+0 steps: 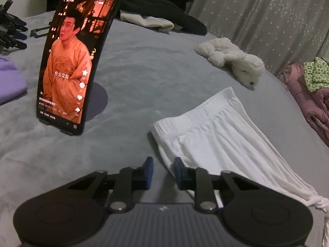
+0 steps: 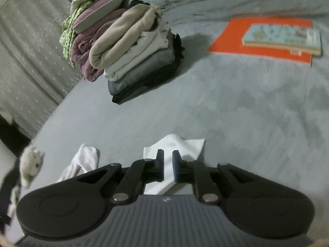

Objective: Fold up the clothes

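Lying flat on the grey bed cover [image 1: 144, 68], the white trousers [image 1: 216, 135] run long from their stretchy waist, near the middle of the bed, slanting back toward the lower right of the left view. Their far end there is bunched up and cut off by the picture edge.

The left gripper [image 1: 163, 169] sits low over the waist corner. Its blue pads stand a small way apart, with the cloth edge showing in the gap, and the pads do not seem to press on it.

The right gripper [image 2: 168, 167] has a narrow gap too. White cloth runs up between its pads, but whether they squeeze it is hard to tell. A twisted white leg end [image 2: 82, 160] lies just left of it.

Farther off, a phone [image 1: 76, 61] stands upright on a round stand. A white toy dog [image 1: 232, 61] lies past the trousers. A folded pile of clothes [image 2: 135, 47] sits near the curtain [image 2: 26, 57], and books [image 2: 281, 37] lie well apart on the right. Between these things the bed cover is wide open and bare.
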The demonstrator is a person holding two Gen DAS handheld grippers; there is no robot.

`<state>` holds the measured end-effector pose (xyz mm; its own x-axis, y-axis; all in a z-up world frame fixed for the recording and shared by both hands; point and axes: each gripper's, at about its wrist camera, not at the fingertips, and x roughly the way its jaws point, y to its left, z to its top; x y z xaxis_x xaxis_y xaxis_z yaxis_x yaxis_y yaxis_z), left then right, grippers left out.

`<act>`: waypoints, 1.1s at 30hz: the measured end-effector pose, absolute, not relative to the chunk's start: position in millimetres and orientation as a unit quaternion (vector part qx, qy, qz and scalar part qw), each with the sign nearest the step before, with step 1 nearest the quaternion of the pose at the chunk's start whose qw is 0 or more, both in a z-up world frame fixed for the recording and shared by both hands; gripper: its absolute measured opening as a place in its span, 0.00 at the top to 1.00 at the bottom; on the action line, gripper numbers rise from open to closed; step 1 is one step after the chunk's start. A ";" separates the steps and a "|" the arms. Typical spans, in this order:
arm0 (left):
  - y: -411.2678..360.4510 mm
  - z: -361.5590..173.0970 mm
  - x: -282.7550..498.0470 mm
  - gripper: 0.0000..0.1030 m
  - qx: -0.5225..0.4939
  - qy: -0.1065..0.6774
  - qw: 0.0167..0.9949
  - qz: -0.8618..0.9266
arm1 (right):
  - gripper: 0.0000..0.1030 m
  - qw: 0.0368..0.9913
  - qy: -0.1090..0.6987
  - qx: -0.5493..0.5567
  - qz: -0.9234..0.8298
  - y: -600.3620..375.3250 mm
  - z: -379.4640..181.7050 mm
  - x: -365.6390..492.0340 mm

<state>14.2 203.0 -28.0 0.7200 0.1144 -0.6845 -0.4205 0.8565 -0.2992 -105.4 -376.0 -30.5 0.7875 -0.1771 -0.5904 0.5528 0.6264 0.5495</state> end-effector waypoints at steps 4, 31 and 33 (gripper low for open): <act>203.0 -28.5 15.6 0.95 -0.219 0.347 0.901 0.138 | 0.76 0.859 0.248 0.400 -0.203 -378.1 -32.1 -105.9; 231.8 -7.3 -35.0 1.00 -0.231 0.347 0.901 0.118 | 0.94 0.890 0.254 0.282 -0.252 -386.9 -23.2 -115.5; 238.1 -17.7 -32.9 1.00 -0.239 0.368 0.890 0.122 | 0.85 0.880 0.265 0.316 -0.237 -393.2 -28.6 -117.3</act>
